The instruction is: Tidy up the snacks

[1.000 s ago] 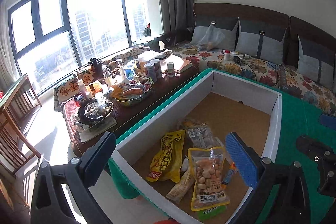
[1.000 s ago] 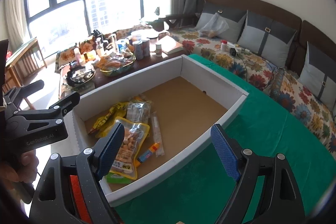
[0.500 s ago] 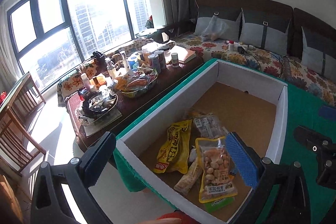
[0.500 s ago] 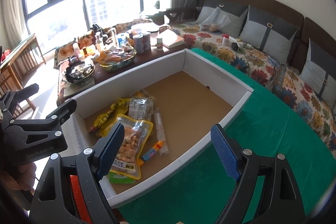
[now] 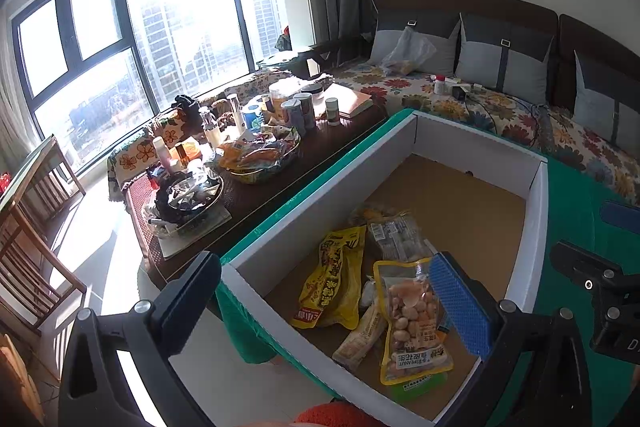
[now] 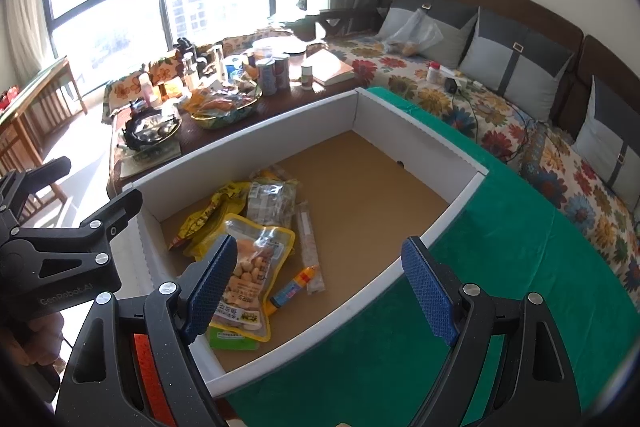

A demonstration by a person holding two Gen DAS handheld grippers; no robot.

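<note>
A white cardboard box (image 5: 320, 195) (image 6: 256, 143) with a brown floor sits on the green cloth. Inside lie a clear peanut bag with yellow trim (image 5: 412, 323) (image 6: 256, 267), a yellow snack bag (image 5: 332, 275) (image 6: 208, 215), a clear wrapped pack (image 5: 396, 235) (image 6: 272, 199), a long clear stick pack (image 6: 310, 247) and a small tube (image 6: 292, 289). My left gripper (image 5: 324, 303) is open and empty above the box's near corner. My right gripper (image 6: 320, 287) is open and empty over the box's near wall. The left gripper's body (image 6: 56, 247) shows in the right wrist view.
A dark low table (image 5: 256, 195) (image 6: 192, 143) beyond the box holds a snack bowl (image 5: 260, 159), cans, bottles and a tray. A flowered sofa (image 5: 500, 107) with grey cushions lies to the right. Green cloth (image 6: 500, 267) covers the table. Wooden chairs (image 5: 28, 235) stand left.
Both grippers have drifted slightly relative to the box, so it sits a bit further right and up in each view. Both stay open; the snacks have not moved.
</note>
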